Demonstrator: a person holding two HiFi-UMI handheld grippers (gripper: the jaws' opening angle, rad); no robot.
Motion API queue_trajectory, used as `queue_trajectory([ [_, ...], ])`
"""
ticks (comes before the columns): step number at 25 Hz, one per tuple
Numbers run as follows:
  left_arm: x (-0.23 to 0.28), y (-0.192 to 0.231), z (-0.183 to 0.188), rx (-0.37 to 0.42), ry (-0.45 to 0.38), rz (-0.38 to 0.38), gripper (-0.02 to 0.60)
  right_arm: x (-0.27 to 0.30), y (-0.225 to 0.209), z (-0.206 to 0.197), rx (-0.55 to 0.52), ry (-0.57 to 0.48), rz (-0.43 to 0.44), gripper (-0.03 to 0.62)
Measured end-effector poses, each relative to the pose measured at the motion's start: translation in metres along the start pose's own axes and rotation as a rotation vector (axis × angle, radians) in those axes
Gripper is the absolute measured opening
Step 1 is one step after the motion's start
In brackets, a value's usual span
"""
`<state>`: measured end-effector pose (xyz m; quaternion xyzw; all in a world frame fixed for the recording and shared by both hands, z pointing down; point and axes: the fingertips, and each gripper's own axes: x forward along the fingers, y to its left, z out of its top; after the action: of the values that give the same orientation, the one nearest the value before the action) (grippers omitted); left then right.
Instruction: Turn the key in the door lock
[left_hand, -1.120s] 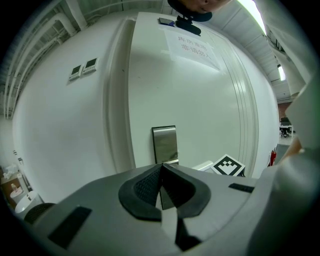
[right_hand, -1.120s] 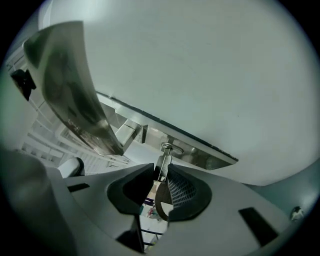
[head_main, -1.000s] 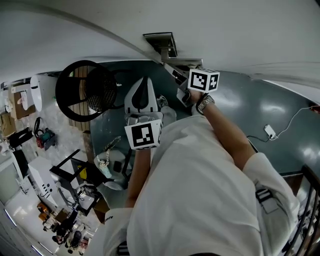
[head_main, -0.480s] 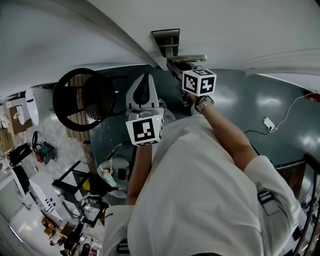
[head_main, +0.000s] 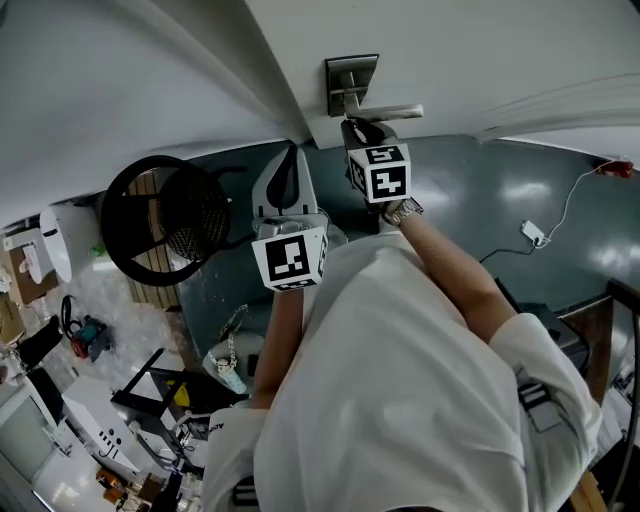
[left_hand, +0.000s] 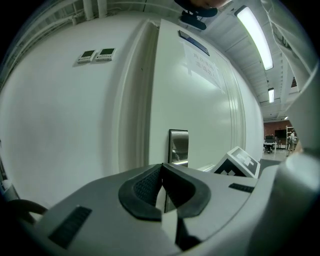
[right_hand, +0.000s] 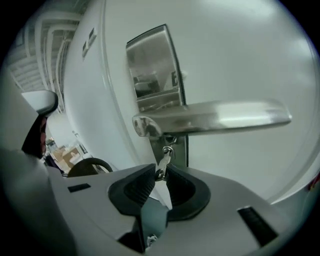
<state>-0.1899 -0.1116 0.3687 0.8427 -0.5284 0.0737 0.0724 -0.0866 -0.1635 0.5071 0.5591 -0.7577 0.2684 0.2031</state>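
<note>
One key (right_hand: 164, 160), blade hidden in the lock (right_hand: 177, 143), is pinched by the just-closing right tongs (right_hand: 161, 171); left tongs (left_hand: 162, 171) pressed together

You stand on a glossy dark blue-grey floor (head_main: 480, 190) that mirrors soft patches of light. A white cable with a small adapter (head_main: 530, 232) lies on it to your right. At your left stands a black round chair with a mesh seat (head_main: 165, 220). The plain white wall (left_hand: 60, 130) carries two small rectangular control panels (left_hand: 96, 54). Long fluorescent strip lights (left_hand: 254, 35) run along the ceiling.
</note>
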Motion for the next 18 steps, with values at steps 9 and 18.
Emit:
queue_trajectory([
  [9,-0.003,0.022,-0.008,-0.004,-0.001,-0.082,0.009,0.000,0.001,0.000,-0.136,0.026,-0.193,0.069],
  [18,0.003,0.019,-0.028,0.005,0.049,-0.160,0.009,-0.004,0.002,-0.008,-0.100,0.041,-0.181,0.083],
])
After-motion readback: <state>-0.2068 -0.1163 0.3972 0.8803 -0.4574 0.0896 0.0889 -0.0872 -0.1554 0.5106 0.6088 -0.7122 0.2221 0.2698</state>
